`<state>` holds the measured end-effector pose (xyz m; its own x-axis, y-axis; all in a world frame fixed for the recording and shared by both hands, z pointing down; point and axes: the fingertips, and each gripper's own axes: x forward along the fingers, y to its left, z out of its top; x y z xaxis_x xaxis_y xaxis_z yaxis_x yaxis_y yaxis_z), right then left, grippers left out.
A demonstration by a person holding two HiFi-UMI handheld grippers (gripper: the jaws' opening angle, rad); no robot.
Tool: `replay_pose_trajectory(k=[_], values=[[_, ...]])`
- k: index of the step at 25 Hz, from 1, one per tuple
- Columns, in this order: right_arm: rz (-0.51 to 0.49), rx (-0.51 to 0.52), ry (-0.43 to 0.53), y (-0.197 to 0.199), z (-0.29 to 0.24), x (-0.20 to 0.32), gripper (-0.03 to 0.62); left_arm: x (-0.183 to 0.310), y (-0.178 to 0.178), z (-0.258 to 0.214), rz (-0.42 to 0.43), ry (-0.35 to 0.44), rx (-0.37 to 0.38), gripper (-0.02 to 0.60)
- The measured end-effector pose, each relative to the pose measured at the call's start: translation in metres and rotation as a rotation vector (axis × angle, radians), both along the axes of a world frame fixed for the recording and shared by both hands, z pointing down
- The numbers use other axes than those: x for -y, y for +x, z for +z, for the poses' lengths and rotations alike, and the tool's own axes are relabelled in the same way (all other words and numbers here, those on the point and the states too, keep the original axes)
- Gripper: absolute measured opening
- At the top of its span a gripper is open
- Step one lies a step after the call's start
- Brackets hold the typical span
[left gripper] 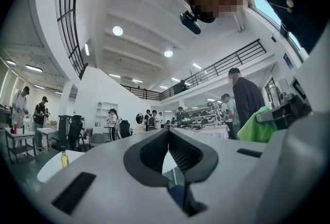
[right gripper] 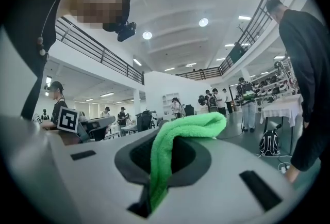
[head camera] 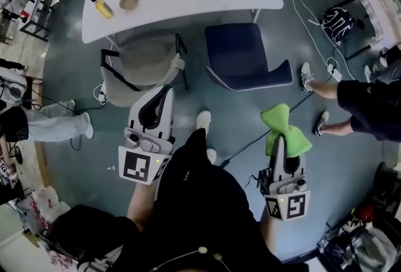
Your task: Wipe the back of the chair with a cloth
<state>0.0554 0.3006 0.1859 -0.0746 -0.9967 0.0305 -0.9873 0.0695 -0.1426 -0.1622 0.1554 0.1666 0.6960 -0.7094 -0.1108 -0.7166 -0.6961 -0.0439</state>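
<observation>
The right gripper [head camera: 279, 139] is clamped on the green cloth [head camera: 285, 128]; the left gripper [head camera: 158, 93] is closed and empty. The blue chair [head camera: 241, 51], probably the target, stands ahead of the right gripper. Risk: wiping drag pulls the bunched cloth free.

We find no legible text, brand or number. Only coded square markers [head camera: 139, 166] on the left gripper [head camera: 161, 91] and right gripper [head camera: 279, 139] cubes: patterns, no lettering.
</observation>
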Motion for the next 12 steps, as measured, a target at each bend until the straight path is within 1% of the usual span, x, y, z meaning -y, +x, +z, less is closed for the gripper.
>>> replay_pose_trajectory(k=[4,7,12], values=[[-0.031,-0.013,-0.017,-0.009,0.004,0.052,0.020,0.046,-0.012,0.009,-0.025,-0.017,0.006,0.005],[-0.044,-0.024,-0.044,-0.017,0.011,0.081,0.020,0.075,-0.019,0.019,-0.037,-0.040,0.006,0.005],[-0.029,-0.041,-0.066,-0.020,0.014,0.106,0.020,0.107,-0.024,0.024,-0.043,-0.056,-0.001,0.005]])
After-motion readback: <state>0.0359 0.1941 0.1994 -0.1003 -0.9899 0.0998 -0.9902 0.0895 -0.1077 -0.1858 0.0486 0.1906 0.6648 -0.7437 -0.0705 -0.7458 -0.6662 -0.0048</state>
